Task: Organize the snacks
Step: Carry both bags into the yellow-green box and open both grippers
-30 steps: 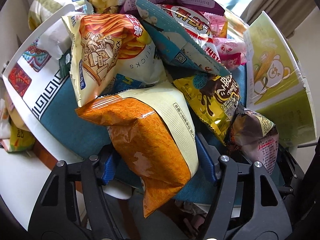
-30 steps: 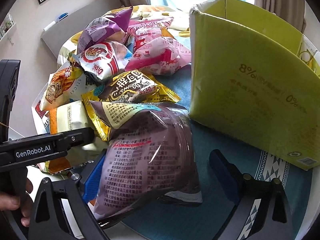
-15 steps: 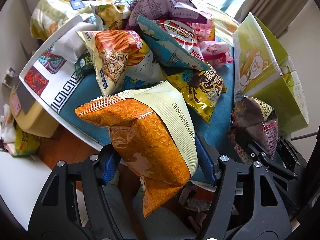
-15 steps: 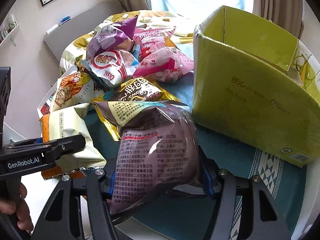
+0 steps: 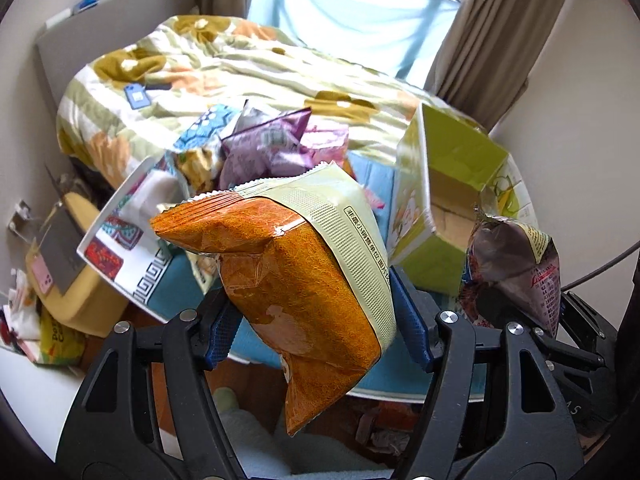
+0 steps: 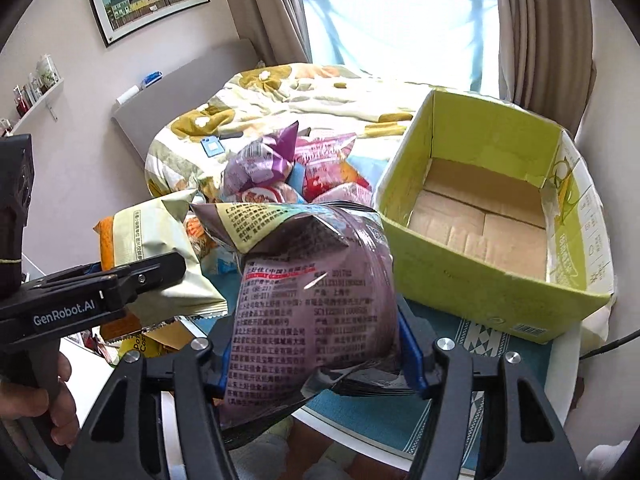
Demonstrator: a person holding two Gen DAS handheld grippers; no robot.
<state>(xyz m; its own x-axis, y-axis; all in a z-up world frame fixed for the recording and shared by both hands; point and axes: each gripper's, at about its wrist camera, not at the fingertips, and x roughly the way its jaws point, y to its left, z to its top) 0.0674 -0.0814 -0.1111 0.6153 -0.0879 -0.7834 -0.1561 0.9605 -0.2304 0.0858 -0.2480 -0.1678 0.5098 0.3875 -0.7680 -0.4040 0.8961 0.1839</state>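
Both tools lift snack bags off the bench.
Left tool (image 5: 316, 320) squeezes the orange bag (image 5: 296, 276); right tool (image 6: 320, 350), jaws just closed, grips the purple bag (image 6: 312, 292), now higher, near the empty green box (image 6: 492, 248).

orange/cream snack bag (image 5: 304, 280), purple snack bag (image 6: 316, 292); lime-green box (image 6: 476, 276); teal cloth w/ white geometric border (image 5: 168, 292)

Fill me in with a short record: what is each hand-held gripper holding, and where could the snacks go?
left hand-held gripper: shut on orange snack bag
right hand-held gripper: shut on purple snack bag
container: green cardboard box, open top, nothing visible inside
remaining snacks: pile of bags left of the box
surface: table with teal cloth
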